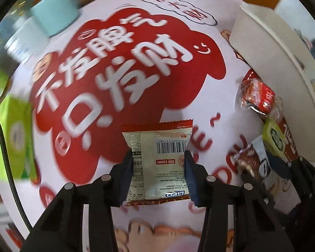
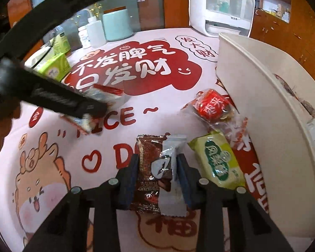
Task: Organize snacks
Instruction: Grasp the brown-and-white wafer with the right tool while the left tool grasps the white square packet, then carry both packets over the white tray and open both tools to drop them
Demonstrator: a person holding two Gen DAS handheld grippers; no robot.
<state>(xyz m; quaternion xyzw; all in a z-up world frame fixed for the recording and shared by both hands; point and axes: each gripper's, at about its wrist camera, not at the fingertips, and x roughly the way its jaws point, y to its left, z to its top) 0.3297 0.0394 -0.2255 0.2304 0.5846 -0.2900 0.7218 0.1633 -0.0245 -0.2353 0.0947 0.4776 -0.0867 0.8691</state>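
Observation:
My left gripper [image 1: 158, 159] is shut on a cream and orange snack packet [image 1: 159, 147], barcode side up, held above the printed table mat. In the right wrist view that gripper [image 2: 94, 109] shows at the left with the packet [image 2: 107, 96]. My right gripper [image 2: 158, 163] is shut on a grey-white wrapped snack [image 2: 172, 168] and a brown packet [image 2: 150, 168] together, low over the mat. A green packet [image 2: 218, 161] and a red wrapped snack [image 2: 213, 105] lie beside a white bin [image 2: 262, 105]. The bin [image 1: 273, 63] also shows in the left wrist view.
A green carton [image 2: 54, 67], white bottles [image 2: 94, 31] and a pale blue canister [image 2: 117, 24] stand at the mat's far left. A white appliance [image 2: 222, 8] stands at the back. Wooden cabinets lie behind.

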